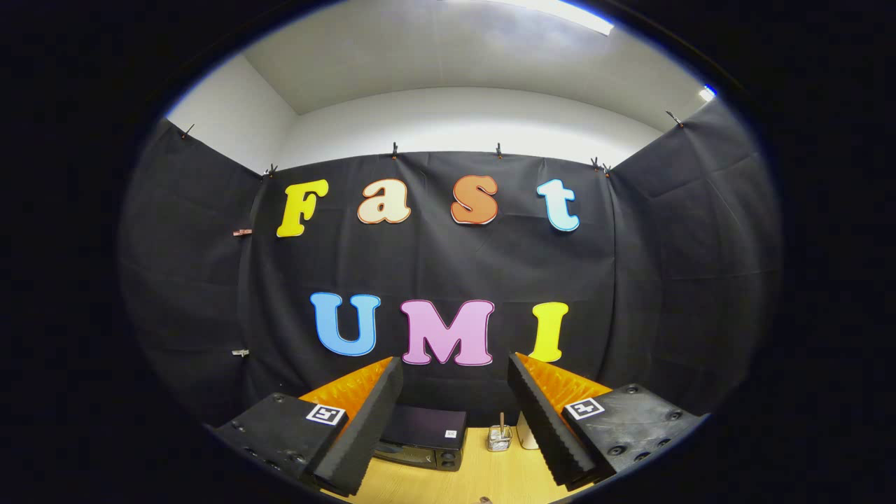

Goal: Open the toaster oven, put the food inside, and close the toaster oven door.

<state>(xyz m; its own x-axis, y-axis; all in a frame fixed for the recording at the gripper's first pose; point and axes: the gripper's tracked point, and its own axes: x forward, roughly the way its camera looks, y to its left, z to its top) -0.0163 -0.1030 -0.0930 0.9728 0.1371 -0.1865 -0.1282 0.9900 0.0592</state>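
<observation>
A dark toaster oven stands on the wooden table, against the booth's cloth wall. I see its top and the upper part of its front; its left part is hidden behind my left finger. My gripper is held high above the table and stands open, with nothing between its fingers. The oven lies below and beyond the fingers, in the gap between them. I cannot tell whether the door is open or shut, and no food is in sight.
A small wire holder with a stick in it stands on the table right of the oven. A pale object sits beside it, partly behind my right finger. The cloth wall closes the booth on three sides.
</observation>
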